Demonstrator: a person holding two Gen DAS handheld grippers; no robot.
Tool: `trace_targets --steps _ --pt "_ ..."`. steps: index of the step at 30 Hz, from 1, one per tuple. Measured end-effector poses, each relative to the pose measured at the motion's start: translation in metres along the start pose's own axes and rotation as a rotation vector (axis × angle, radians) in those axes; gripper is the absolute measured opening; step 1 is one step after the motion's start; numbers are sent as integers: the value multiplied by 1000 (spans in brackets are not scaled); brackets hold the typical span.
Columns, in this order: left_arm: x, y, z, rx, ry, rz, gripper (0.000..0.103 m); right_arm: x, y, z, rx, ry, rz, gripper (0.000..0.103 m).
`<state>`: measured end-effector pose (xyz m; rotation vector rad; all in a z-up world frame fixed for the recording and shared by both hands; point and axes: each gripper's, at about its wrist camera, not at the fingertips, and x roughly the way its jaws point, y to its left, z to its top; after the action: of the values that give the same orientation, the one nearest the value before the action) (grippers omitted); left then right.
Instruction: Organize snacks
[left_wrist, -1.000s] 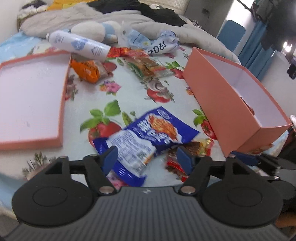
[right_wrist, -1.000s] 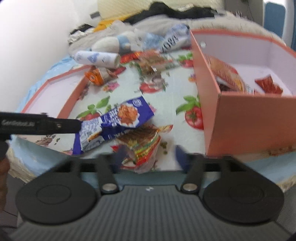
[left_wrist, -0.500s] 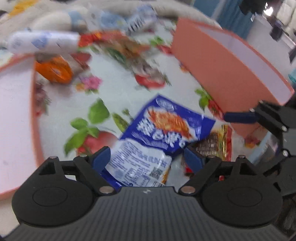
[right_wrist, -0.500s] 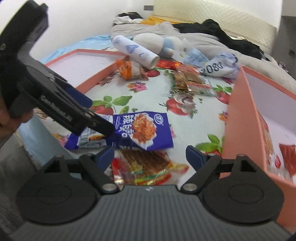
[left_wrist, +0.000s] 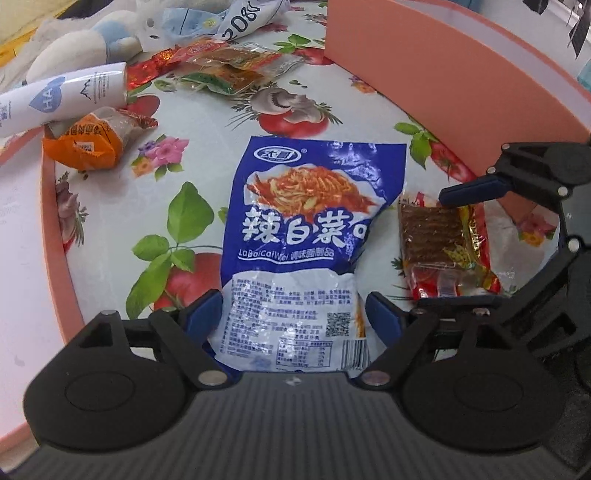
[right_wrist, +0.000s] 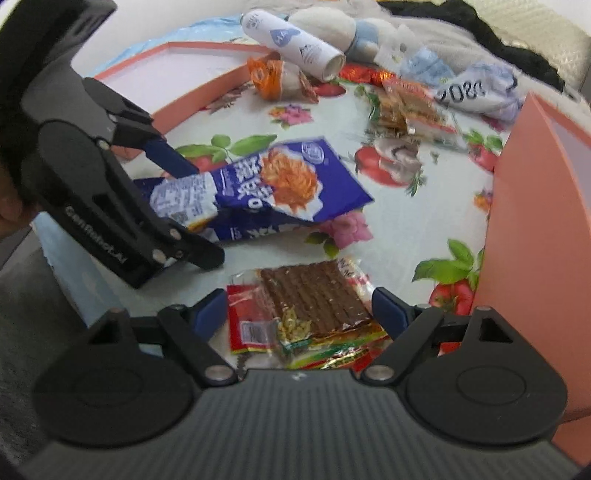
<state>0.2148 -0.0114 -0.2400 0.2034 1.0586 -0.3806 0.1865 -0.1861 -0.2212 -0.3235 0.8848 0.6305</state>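
A blue and white snack bag lies on the flowered cloth, its white end between the open fingers of my left gripper. It also shows in the right wrist view, with the left gripper around its white end. A red and yellow packet of brown strips lies between the open fingers of my right gripper; it shows in the left wrist view too, beside the right gripper. The salmon box stands at the right.
A salmon box lid lies at the left. An orange packet, a white can, several more snack packets, a crumpled white bag and a plush toy lie at the back.
Both grippers have moved forward and down. The left now straddles the blue bag's white end; the right now straddles the red and yellow packet.
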Motion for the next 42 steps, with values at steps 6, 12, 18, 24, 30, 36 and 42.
trace_targets --steps 6,12,18,24,30,36,42 --pt "-3 -1 -1 -55 -22 34 71 1 0 -3 -4 -14 12 85" --pt "-8 -8 -8 -122 -55 61 66 -2 3 -4 3 -24 13 80" --pt "-15 -5 -11 -266 -67 86 64 -10 5 -1 51 -37 12 51" --pt "-28 -1 -19 -388 -74 117 63 -13 9 1 76 -50 -18 50" --pt "-57 1 -20 -472 -119 156 63 -23 12 8 108 -78 -27 49" --pt "-93 8 -14 -546 -186 186 63 -41 13 16 180 -130 -43 48" --pt "-127 4 -6 -574 -248 181 63 -68 12 27 235 -201 -69 48"
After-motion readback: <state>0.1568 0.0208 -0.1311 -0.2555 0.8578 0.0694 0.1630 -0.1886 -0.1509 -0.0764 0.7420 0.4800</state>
